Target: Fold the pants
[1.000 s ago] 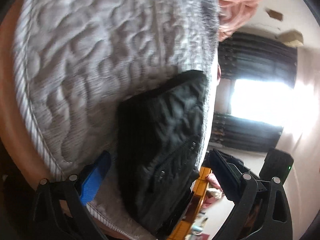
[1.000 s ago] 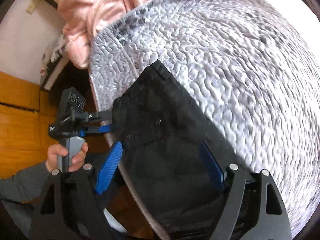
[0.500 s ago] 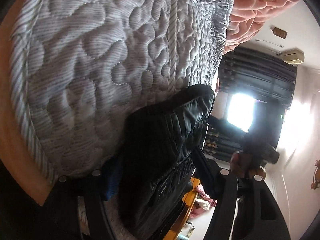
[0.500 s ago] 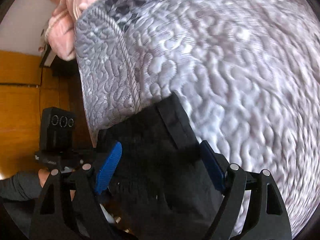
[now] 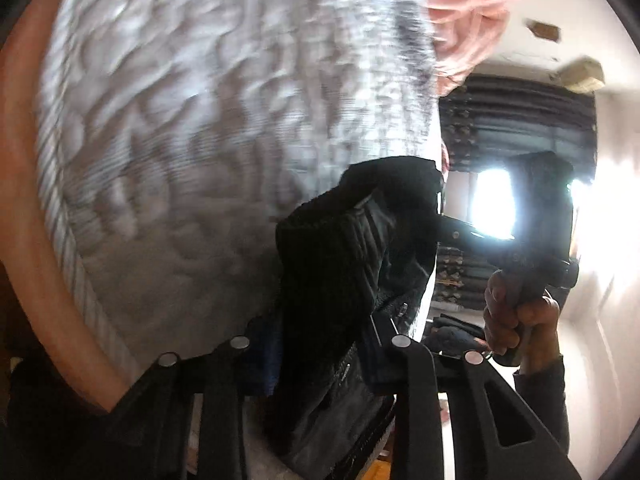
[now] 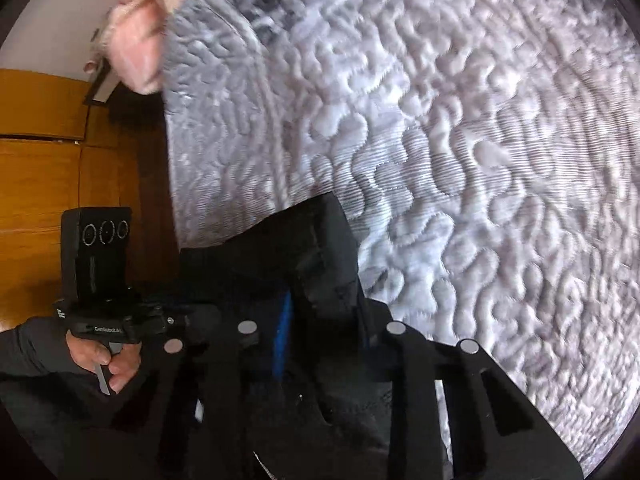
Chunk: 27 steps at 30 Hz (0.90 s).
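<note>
Black pants [image 5: 340, 264] lie at the edge of a grey quilted mattress [image 5: 180, 140]. My left gripper [image 5: 320, 344] has its jaws closing on a bunched fold of the pants near a zip, and the pads press the cloth. In the right wrist view, my right gripper [image 6: 328, 332] is closing on a flat corner of the pants [image 6: 312, 248], with the blue pad [image 6: 282, 336] against the fabric. Each view shows the other gripper held in a hand [image 5: 516, 320] [image 6: 100, 360], both at the same end of the garment. The rest of the pants is hidden below the fingers.
A pink blanket [image 5: 460, 8] [image 6: 136, 40] is heaped at the far end of the mattress. An orange bed frame [image 5: 24, 200] runs along the mattress edge. Wooden panels [image 6: 40, 160] stand beside the bed. Dark curtains frame a bright window [image 5: 492, 204].
Both pairs of jaws have narrowed onto the pants. My right gripper came down to the pants corner. The left gripper's fold now stands bunched up off the mattress.
</note>
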Available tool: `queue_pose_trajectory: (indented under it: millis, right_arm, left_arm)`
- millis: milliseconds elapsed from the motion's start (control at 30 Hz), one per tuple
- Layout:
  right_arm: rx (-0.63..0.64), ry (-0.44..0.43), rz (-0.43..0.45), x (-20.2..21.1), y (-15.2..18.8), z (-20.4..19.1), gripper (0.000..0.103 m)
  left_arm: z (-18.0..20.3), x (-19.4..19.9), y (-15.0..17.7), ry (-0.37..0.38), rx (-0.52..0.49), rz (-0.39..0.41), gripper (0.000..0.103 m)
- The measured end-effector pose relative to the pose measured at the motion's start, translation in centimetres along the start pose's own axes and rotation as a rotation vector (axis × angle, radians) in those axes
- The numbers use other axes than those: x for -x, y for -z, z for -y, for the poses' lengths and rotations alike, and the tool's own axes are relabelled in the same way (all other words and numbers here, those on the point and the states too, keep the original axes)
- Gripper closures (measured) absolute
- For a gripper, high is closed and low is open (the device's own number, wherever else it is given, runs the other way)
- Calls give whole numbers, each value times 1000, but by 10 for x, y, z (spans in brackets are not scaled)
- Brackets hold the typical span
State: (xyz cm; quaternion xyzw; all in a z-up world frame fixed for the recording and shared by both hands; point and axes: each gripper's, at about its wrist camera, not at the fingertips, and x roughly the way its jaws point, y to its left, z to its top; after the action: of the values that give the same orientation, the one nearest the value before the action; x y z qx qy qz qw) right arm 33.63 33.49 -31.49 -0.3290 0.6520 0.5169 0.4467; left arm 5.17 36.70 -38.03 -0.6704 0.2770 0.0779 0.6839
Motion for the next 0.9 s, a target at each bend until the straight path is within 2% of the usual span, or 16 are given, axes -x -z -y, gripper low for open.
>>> queue_pose_trajectory:
  millis: [233, 433, 633, 900]
  right_arm:
    - [23, 40, 119, 87, 42, -24, 78]
    - [27, 99, 190, 140, 83, -46, 78]
    - [25, 152, 238, 179, 125, -63, 78]
    - [16, 214, 273, 210, 175, -81, 78]
  left_arm:
    - [80, 27, 23, 12, -189, 28, 74]
    - [134, 42, 51, 18, -316, 27, 75]
    - [176, 50, 82, -1, -440, 37, 75]
    - [217, 58, 133, 6, -559, 17, 75]
